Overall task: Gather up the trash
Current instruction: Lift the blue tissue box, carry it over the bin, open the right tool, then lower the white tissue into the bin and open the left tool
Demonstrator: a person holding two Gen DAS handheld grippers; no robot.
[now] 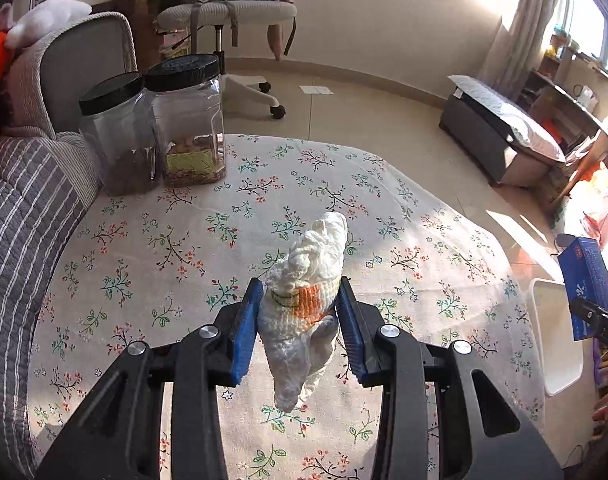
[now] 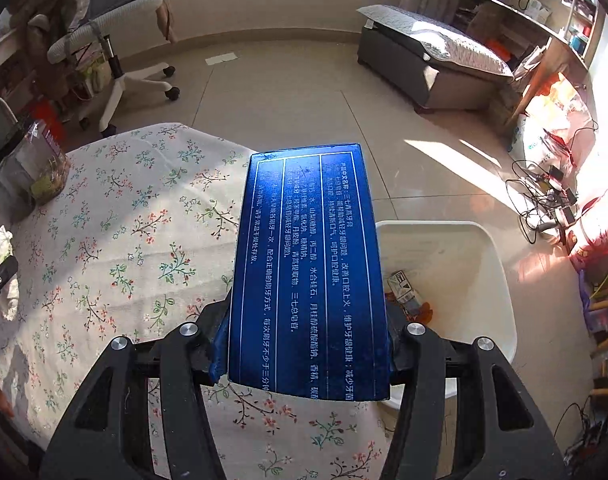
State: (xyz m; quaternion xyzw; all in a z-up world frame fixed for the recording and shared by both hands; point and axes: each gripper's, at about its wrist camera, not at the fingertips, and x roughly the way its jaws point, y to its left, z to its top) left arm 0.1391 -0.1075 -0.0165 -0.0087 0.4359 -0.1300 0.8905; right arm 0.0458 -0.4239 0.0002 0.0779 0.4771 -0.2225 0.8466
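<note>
Two grips at once: the left hand-held gripper (image 1: 300, 320) pinches a crumpled white tissue wad (image 1: 304, 308) above the floral-clothed counter (image 1: 152, 240), long axis pointing away — the right hand-held gripper (image 2: 308, 344) clamps a blue printed carton (image 2: 308, 264), lengthwise forward, beside the white plastic bin (image 2: 480, 248).

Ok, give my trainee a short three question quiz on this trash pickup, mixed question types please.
1. True or false: the left tool is shut on a wad of white tissue.
2. The white bin stands: A) on the tablecloth, B) on the floor beside the table, C) on the office chair.
3. What does the right tool hold?

Key:
1. True; the wad, with an orange patch, sits pinched between the blue pads.
2. B; some litter already lies inside.
3. A blue carton with white print, partly over the flowered tablecloth, partly over the bin.
</note>
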